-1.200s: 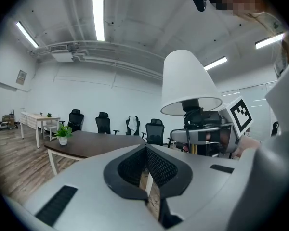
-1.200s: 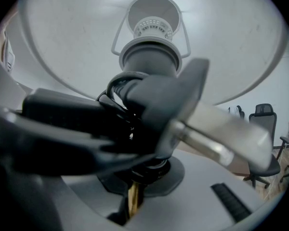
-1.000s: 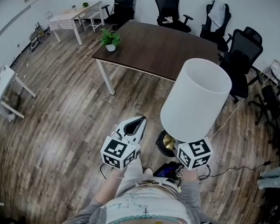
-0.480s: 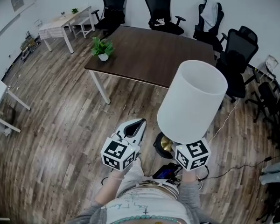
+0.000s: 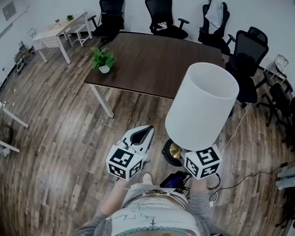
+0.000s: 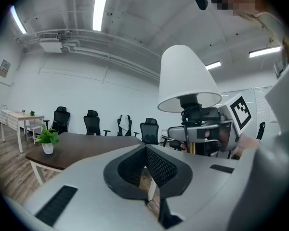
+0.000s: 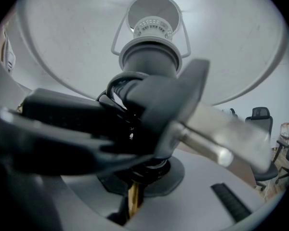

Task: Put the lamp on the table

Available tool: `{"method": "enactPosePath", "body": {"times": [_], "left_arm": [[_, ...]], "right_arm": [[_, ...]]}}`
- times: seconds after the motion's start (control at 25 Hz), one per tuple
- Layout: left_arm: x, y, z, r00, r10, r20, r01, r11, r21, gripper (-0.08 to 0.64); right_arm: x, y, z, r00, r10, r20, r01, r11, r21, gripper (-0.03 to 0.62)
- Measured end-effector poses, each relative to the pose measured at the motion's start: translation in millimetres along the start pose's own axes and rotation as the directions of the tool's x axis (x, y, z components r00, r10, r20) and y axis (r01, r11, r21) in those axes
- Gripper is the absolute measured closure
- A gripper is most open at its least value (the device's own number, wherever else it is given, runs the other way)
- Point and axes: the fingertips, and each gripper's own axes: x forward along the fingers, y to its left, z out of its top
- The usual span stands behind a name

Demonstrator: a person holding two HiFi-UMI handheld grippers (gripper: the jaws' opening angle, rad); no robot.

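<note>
The lamp has a tall white shade (image 5: 201,107) and a dark round base with a brass centre (image 5: 173,151). It hangs upright above the wooden floor. My right gripper (image 5: 196,159) is shut on its brass stem (image 7: 133,196) just under the shade, whose inside (image 7: 149,42) fills the right gripper view. My left gripper (image 5: 143,134) is held beside it on the left, shut and empty. In the left gripper view the shut jaws (image 6: 147,170) point at the dark brown table (image 6: 82,146), with the lamp shade (image 6: 188,78) to the right. The table (image 5: 157,63) stands ahead of me.
A small potted plant (image 5: 103,60) sits on the table's left corner. Black office chairs (image 5: 162,11) ring the far and right sides. A light desk (image 5: 54,31) stands at the far left. A cable (image 5: 241,178) trails over the floor on the right.
The table and plant have slid closer and leftward in the head view as I walk towards them. Both grippers and the lamp keep the same pose.
</note>
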Motion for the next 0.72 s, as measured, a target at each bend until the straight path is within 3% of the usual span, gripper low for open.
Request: {"method": "enactPosePath", "body": {"times": [0.44,0.72], "left_arm": [[-0.5,34.3,5.8,0.999,-0.035,-0.003,0.035,0.999,-0.001,0.548],[14.7,45.4,4.7,0.999,-0.034,-0.008,0.034,0.999,-0.014,0.548]], "right_arm": [[36.5,8.9,8.1,1.000,-0.017,0.003,0.017,1.000,0.023,0.574],[47.7,-8.3,10.0,1.000,-0.028,-0.005,0.028,0.999,0.024,0.574]]}}
